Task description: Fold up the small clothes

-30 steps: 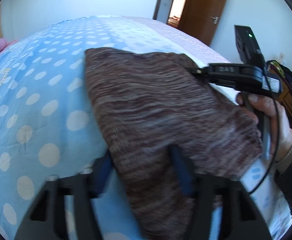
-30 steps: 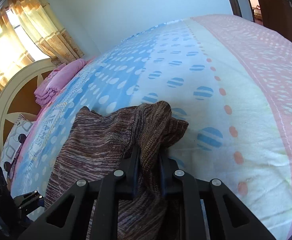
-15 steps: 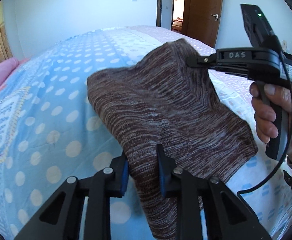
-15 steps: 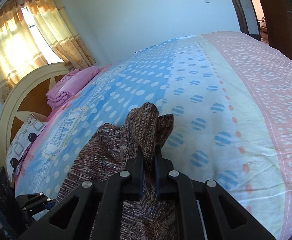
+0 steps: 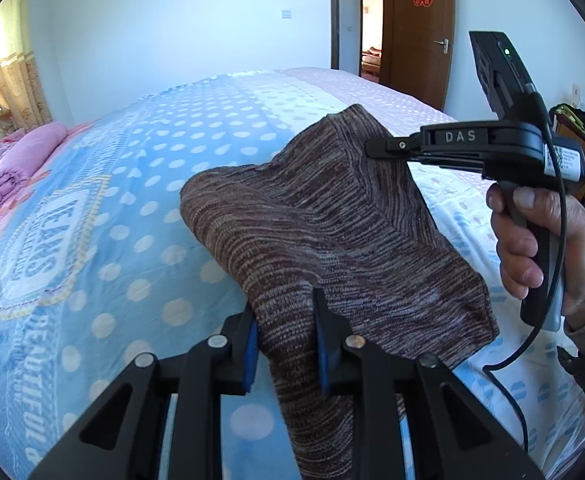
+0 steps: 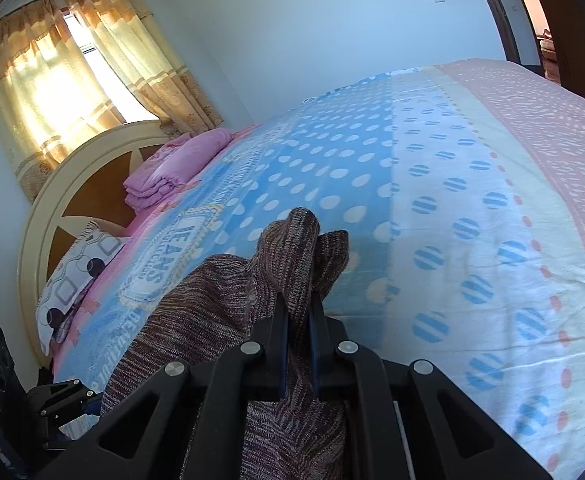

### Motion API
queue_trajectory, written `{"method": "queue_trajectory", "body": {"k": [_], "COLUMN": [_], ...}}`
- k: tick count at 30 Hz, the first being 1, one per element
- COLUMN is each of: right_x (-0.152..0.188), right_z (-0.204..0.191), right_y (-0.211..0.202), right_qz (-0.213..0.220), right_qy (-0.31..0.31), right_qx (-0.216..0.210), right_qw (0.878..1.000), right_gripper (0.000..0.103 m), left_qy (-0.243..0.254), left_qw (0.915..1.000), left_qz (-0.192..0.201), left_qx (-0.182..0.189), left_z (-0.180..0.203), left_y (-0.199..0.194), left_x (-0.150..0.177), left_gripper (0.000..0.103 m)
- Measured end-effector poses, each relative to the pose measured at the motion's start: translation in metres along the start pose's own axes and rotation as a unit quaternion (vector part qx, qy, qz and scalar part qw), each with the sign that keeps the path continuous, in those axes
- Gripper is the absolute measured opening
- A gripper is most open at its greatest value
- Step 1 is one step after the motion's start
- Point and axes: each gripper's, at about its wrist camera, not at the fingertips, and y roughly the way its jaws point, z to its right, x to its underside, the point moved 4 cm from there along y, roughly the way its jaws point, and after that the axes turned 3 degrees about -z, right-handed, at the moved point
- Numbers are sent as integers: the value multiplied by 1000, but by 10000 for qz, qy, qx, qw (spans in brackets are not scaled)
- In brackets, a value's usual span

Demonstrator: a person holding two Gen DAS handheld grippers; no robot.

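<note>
Knitted brown-and-grey marl made up the one garment [image 5: 332,240] in view; we counted a single piece, no second item of clothing to fold. It hung between the two grippers above the dotted bedspread [image 5: 112,220], its far fold draped toward the bed. We could not tell whether any part touched the cover.

Left gripper [image 5: 286,340]: jaws narrow, blue pads pressed on a bunched near edge of the knit. Its jaws had just been closing, with the cloth between them. Right gripper [image 6: 298,320]: jaws nearly together, pinching a thin ridge of fabric that stood up past the fingertips. A hand [image 5: 540,248] gripped the right tool's handle.

Handling, as we judged it: light, soft, wholly limp; it sagged between the two holds and creased where pinched. Not fragile. The loose knit looked stretchy, so pulling hard would likely distort it. Corners or hem edges seemed the best places to hold, both layers taken together.

Other counts: two grippers, one folded pink blanket [image 6: 172,168], one patterned pillow [image 6: 76,264], one curtained window [image 6: 64,76].
</note>
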Motion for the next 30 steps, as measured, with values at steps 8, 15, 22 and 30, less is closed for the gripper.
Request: {"method": "queue_trajectory", "body": {"k": [8, 15, 22, 30], "right_x": [5, 7, 9, 13], "right_z": [-35, -68, -105, -145], "right_y": [16, 28, 47, 69], "right_qz": [-88, -149, -278, -435], "right_qy": [-101, -224, -410, -574], "right_qx": [-260, -499, -733, -972], "right_qw": [9996, 9984, 9961, 9927], "right_gripper": [7, 7, 7, 7], "left_qy": [-149, -382, -603, -800], "left_qw": [9998, 9989, 9971, 9943], "left_qz": [86, 168, 240, 329], "left_qx": [-111, -228, -402, -617], "left_z": [-22, -54, -84, -114], "left_y": [-22, -40, -58, -78], "left_x": [13, 24, 37, 53], "left_gripper": [24, 24, 24, 24]}}
